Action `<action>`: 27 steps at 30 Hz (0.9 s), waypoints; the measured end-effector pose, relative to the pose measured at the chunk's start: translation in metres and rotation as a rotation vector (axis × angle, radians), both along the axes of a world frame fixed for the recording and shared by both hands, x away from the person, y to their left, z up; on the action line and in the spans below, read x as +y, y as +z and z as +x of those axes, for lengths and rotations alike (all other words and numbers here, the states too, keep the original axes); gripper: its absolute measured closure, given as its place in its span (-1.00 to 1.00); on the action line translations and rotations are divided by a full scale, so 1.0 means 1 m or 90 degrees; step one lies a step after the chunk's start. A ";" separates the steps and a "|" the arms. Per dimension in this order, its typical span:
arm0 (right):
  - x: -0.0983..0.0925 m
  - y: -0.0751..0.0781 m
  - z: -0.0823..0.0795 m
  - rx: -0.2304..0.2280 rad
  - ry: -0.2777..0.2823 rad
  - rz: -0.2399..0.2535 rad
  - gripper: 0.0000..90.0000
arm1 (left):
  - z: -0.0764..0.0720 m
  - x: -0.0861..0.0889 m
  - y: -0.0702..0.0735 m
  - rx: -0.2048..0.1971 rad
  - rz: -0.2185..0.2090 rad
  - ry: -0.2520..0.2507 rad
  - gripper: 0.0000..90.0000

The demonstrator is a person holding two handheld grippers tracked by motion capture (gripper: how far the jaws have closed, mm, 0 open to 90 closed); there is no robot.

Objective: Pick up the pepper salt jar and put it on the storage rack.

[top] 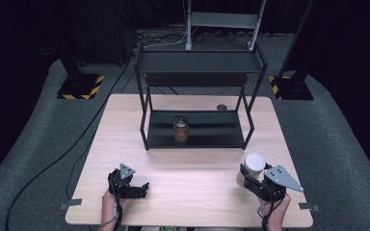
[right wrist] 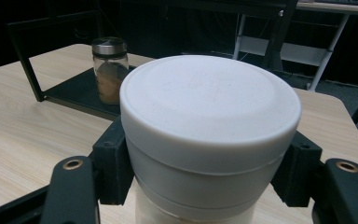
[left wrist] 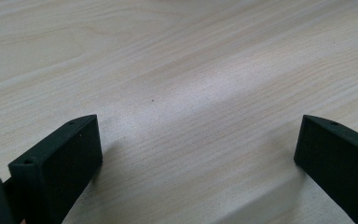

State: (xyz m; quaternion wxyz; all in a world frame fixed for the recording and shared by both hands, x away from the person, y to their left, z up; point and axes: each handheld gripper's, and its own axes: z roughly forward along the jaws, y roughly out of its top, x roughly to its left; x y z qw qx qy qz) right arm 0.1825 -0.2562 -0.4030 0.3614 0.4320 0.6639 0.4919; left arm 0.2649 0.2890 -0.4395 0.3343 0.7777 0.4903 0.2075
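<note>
A white-lidded round jar (top: 253,164) is held upright just above the table's right front, with my right gripper (top: 248,179) shut on it. In the right gripper view the black pads (right wrist: 113,161) press the jar (right wrist: 205,140) on both sides below its lid. My left gripper (top: 142,188) rests at the left front of the table, its jaws wide apart over bare wood (left wrist: 191,93) with nothing between them. A glass spice jar (top: 180,128) with a metal cap and brown contents stands on the lower shelf of the black rack (top: 197,79); it appears as the spice jar (right wrist: 109,70) beyond the white lid.
The black two-tier rack stands at the table's (top: 192,173) far middle, its legs bounding the lower shelf. A small dark round object (top: 221,107) lies on the table behind the rack's right side. Cables run on the floor to the left.
</note>
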 end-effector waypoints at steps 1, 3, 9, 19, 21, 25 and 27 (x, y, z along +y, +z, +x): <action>0.000 0.000 0.001 0.000 0.002 0.001 -0.26 | 0.000 0.000 0.000 0.000 0.000 0.000 -0.99; 0.000 0.001 0.004 0.002 0.006 0.000 -0.26 | 0.000 0.000 0.000 0.000 0.000 0.000 -0.99; 0.001 0.003 0.012 0.005 0.011 -0.001 -0.26 | 0.000 0.000 0.000 0.000 0.000 0.000 -0.99; 0.003 0.007 0.025 0.009 0.020 -0.005 -0.26 | 0.000 0.000 0.000 0.000 0.000 0.000 -0.99; 0.004 0.007 0.028 0.011 0.022 -0.005 -0.26 | 0.000 0.000 0.000 0.000 0.000 0.000 -0.99; 0.004 0.007 0.033 0.015 0.025 -0.005 -0.26 | 0.000 0.000 0.000 0.000 0.000 0.000 -0.99; 0.004 0.007 0.035 0.015 0.026 -0.007 -0.26 | 0.000 0.000 0.000 0.000 0.000 0.000 -0.99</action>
